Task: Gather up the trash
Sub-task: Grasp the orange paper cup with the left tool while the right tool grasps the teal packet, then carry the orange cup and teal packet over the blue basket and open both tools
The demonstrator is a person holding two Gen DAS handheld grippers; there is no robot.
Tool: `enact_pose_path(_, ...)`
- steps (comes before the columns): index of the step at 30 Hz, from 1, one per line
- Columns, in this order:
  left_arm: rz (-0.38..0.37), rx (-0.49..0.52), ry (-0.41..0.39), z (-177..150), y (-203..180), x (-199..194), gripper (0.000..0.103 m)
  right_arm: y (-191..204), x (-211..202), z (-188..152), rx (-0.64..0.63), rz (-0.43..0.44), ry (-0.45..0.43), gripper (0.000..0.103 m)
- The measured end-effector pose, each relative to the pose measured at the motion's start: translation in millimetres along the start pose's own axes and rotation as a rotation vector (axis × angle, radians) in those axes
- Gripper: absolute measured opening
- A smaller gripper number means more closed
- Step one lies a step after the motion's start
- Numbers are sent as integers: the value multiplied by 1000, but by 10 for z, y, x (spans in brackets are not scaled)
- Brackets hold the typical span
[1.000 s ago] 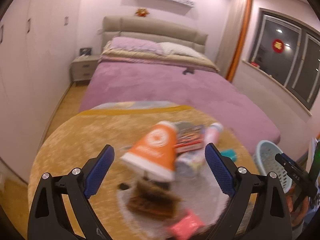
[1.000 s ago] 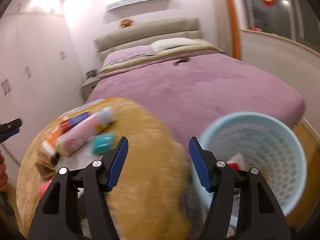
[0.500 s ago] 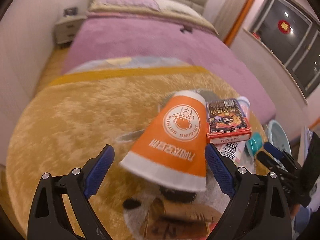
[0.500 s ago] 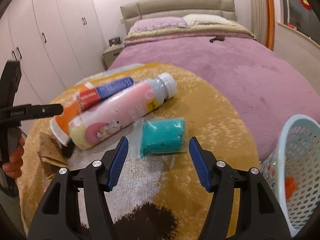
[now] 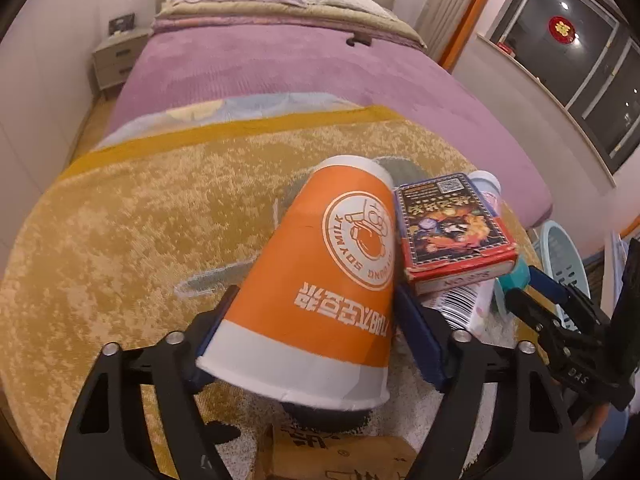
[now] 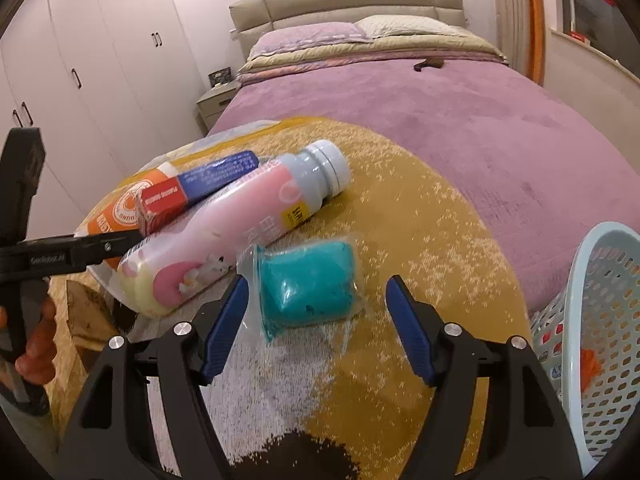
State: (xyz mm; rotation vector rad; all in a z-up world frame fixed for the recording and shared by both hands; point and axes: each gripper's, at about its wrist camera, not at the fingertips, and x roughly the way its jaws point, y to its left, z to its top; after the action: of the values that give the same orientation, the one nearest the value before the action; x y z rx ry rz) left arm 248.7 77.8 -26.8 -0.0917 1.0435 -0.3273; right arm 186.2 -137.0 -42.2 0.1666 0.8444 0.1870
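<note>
Left gripper [image 5: 316, 304], jaws just closing, pads against orange paper cup [image 5: 324, 280] lying on yellow rug [image 5: 120, 240]; right gripper [image 6: 316, 320], just widening, straddles teal packet [image 6: 308, 284] untouched (basket [image 6: 600, 320] at right)

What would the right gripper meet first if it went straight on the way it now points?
Probably the teal packet, lying on the rug just ahead between the right gripper's open jaws, before the pink bottle beyond.

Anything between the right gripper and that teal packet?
Nothing visible. The teal packet lies on the rug directly ahead of the right gripper, its jaws open, just widened. The pink bottle lies alongside, left.
</note>
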Motion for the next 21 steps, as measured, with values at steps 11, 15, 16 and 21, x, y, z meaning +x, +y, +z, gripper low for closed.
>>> enact_pose_path(11, 14, 25, -113, -99, -45, -356, 43, 15, -25, -42, -4, -14, -23, 43)
enact_pose_path(15, 17, 16, -168, -75, -45, -566, 43, -67, -156, -67, 30, 1, -71, 42)
enact_pose_path(16, 22, 14, -180, -60, -62, -621, 43, -80, -181, -75, 35, 4, -74, 42)
enact_pose_path(21, 29, 53, -248, -40, -278, -880, 43, -152, -447, -71, 37, -4, -127, 42)
